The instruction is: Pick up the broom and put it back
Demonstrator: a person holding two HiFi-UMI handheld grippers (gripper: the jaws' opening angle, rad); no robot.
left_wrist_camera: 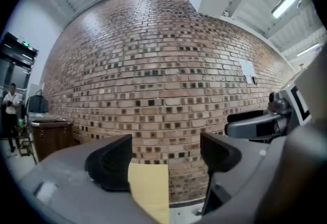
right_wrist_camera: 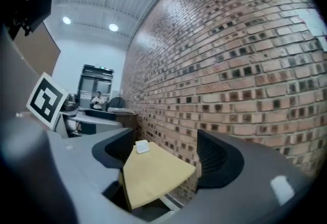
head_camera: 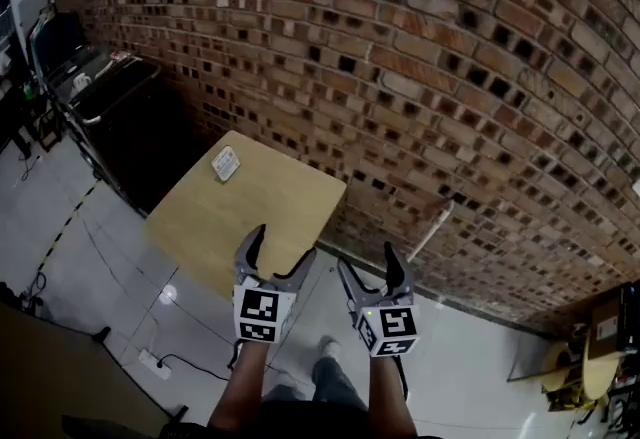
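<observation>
A thin pale stick leans against the brick wall right of the wooden table; it may be the broom's handle, and its lower end is hidden. My left gripper is open and empty at the table's near corner. My right gripper is beside it, also open and empty, short of the stick. In the left gripper view the left gripper frames the wall and a strip of the table. In the right gripper view the right gripper frames the table.
A small white item lies on the table's far side. A dark cabinet and a chair stand at the left along the wall. A power strip with cable lies on the floor. Cardboard items sit at the lower right.
</observation>
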